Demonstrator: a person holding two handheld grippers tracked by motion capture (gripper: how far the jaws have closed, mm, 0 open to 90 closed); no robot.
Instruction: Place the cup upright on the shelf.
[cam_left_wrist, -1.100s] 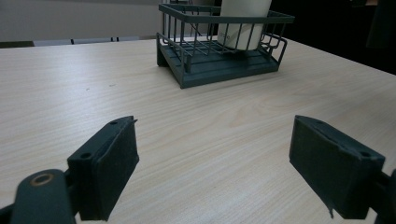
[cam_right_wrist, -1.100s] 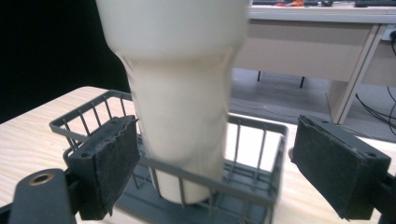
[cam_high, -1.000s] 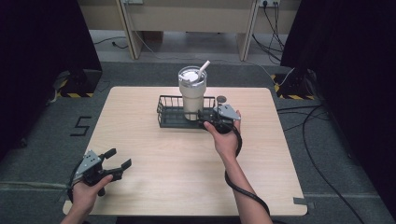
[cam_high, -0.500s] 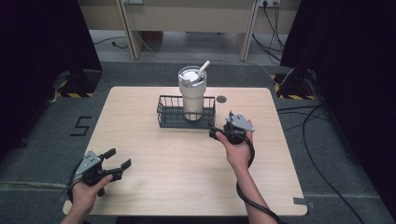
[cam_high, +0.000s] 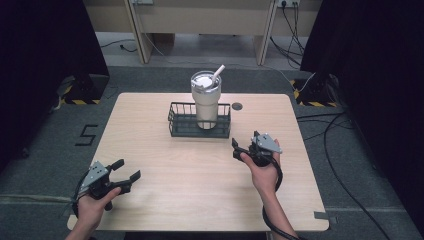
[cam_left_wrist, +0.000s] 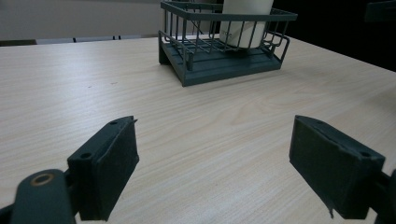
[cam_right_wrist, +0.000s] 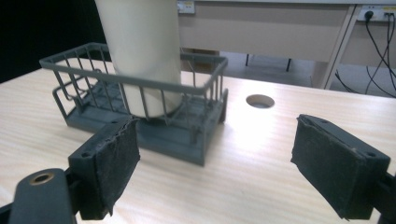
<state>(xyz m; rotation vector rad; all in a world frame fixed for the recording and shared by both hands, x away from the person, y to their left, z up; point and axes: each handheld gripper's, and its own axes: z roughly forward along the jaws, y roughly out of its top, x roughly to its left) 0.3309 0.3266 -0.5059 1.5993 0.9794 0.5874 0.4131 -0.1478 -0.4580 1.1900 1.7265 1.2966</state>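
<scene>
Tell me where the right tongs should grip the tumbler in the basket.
Grip the tumbler on its straight wall above the wire basket rim, coming level from the near right side. It stands upright; its base sits behind the wires, and the straw blocks the lid.

tumbler (cam_high: 205, 102): 1 | straw (cam_high: 217, 75): 1 | wire basket (cam_high: 180, 126): 1 | table hole (cam_high: 237, 106): 1 | claw: 2, left claw (cam_high: 126, 170), right claw (cam_high: 240, 148)

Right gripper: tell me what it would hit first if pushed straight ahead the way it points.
Probably the near right corner of the wire basket, which holds the tumbler. The right gripper is open and empty, with bare table just ahead; depth is uncertain.
</scene>
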